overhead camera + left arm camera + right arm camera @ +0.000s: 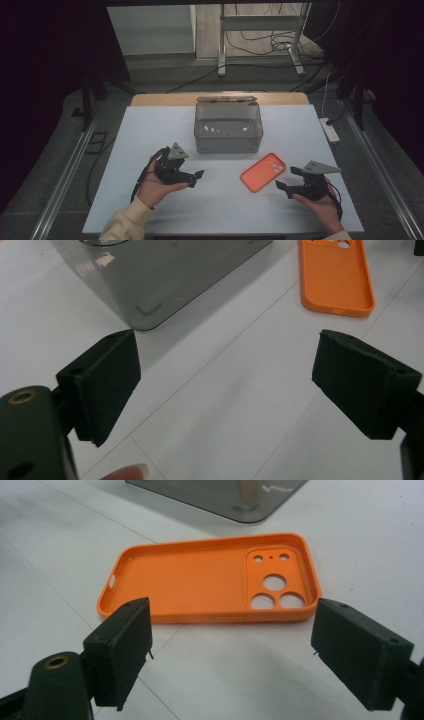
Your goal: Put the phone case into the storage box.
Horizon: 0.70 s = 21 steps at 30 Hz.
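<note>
Right tool (230, 645) (jaws apart) reveals orange case's (200, 582) hollow.

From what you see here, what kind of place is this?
Probably a lab or recording station, not a home: dark curtains surround the white table, loose cables lie beside a metal stand, and floor rails flank it.

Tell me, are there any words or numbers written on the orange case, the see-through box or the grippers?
None: no word, label, brand or number can be read.
Orange plastic phone case: plain inside, just camera holes.
Clear grey plastic box: bears bright reflections, no writing.
Left gripper and right gripper: black and grey, no marks that can be read.
White power strip at the table's edge: too small to tell.
</note>
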Each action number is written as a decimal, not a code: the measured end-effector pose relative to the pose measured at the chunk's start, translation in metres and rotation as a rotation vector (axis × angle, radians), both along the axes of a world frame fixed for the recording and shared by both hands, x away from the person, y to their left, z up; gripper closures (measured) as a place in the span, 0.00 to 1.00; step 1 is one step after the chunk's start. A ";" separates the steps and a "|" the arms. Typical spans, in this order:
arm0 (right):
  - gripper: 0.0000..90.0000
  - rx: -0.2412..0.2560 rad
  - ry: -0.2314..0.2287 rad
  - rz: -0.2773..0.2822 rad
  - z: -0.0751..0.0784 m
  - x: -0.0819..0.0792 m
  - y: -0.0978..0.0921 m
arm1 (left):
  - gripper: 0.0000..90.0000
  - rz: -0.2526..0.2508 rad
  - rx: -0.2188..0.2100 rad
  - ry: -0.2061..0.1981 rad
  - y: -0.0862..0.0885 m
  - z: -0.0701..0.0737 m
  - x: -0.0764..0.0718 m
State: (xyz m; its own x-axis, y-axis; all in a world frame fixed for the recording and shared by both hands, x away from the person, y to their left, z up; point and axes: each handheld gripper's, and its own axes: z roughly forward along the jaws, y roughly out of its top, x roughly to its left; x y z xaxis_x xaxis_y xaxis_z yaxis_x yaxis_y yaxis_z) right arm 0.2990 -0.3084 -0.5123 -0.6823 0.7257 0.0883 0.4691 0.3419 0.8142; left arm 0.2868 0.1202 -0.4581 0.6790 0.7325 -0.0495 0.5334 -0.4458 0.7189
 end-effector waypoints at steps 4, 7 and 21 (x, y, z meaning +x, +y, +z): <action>0.18 -0.008 0.000 0.002 0.000 0.000 0.000 | 0.14 -0.009 0.003 0.002 -0.003 0.000 0.002; 0.18 -0.009 -0.001 0.003 0.000 0.000 0.000 | 0.14 -0.004 0.015 0.009 -0.006 0.000 0.004; 0.18 0.003 -0.006 0.003 0.001 0.000 0.000 | 0.14 -0.028 0.023 0.034 -0.015 -0.002 0.009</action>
State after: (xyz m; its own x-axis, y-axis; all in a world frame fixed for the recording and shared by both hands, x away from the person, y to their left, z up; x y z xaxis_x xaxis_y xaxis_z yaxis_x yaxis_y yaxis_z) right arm 0.2986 -0.3085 -0.5118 -0.6851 0.7233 0.0867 0.4634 0.3408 0.8180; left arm 0.2959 0.1051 -0.4597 0.6975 0.7144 -0.0563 0.5442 -0.4768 0.6903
